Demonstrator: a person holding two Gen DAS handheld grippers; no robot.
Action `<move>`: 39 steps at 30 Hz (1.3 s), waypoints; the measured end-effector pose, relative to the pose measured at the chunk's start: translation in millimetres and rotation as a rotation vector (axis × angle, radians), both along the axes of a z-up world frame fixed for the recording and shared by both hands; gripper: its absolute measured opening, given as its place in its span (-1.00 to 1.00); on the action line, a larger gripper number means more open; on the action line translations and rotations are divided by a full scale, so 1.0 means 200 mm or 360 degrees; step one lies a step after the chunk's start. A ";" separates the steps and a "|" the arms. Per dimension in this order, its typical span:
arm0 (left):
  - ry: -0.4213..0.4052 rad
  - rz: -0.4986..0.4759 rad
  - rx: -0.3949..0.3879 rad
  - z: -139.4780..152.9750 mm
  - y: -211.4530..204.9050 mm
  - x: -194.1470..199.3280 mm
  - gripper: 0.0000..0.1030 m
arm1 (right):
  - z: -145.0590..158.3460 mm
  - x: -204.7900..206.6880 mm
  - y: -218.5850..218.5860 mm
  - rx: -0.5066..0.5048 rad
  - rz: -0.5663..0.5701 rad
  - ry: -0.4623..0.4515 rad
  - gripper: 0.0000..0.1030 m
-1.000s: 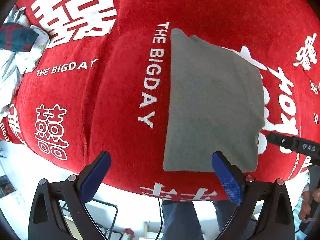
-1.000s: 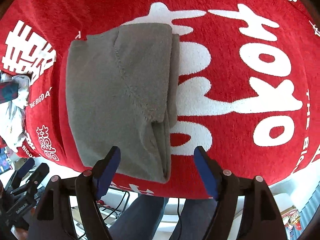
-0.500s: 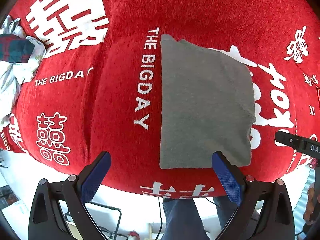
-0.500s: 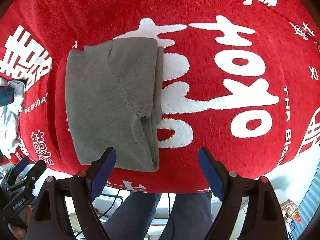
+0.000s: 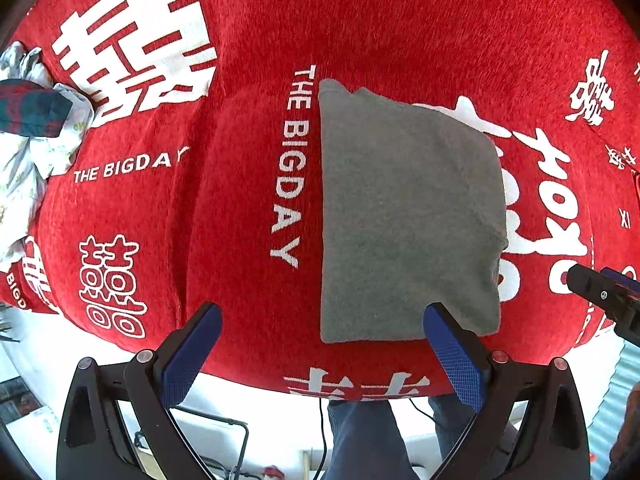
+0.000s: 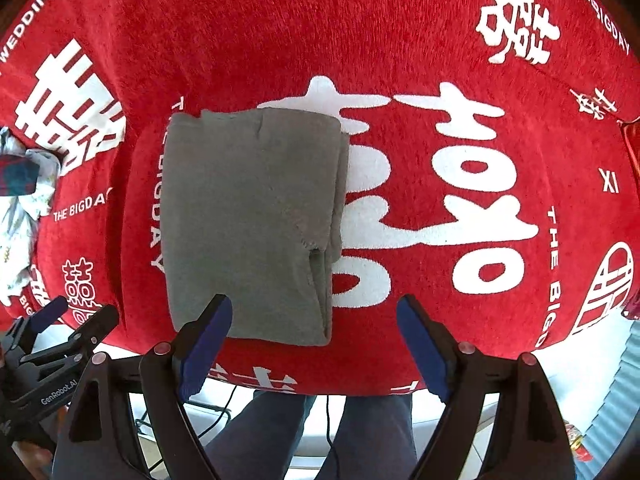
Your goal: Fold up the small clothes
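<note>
Hovering above the desk, both claws stand wide and hold nothing: left claw (image 5: 322,354), right claw (image 6: 314,344). One grey garment (image 6: 252,220) lies folded into a compact rectangle near the front edge of the desk, on the red printed cloth (image 5: 400,20). Judgement: the fold on this piece looks complete. The next move calls for setting it aside or fetching another from the crumpled heap (image 5: 28,128) at the left edge. Count: one folded garment, one heap, two claws.
</note>
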State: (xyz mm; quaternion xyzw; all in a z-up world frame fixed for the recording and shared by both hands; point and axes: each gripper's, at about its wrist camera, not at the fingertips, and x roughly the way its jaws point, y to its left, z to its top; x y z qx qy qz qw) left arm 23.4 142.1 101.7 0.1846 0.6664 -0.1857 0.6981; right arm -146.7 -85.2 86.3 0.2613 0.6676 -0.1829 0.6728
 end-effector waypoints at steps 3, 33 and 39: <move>-0.0026 -0.0012 0.0000 0.02 -0.01 0.00 0.96 | 0.01 0.00 0.00 -0.0010 -0.0012 -0.0002 0.68; -0.0121 0.0014 -0.0058 0.17 -0.06 0.00 0.96 | 0.09 0.03 0.05 -0.0140 0.0016 -0.0017 0.69; -0.0126 0.0014 -0.0056 0.17 -0.06 -0.01 0.96 | 0.10 0.03 0.05 -0.0146 0.0015 -0.0014 0.69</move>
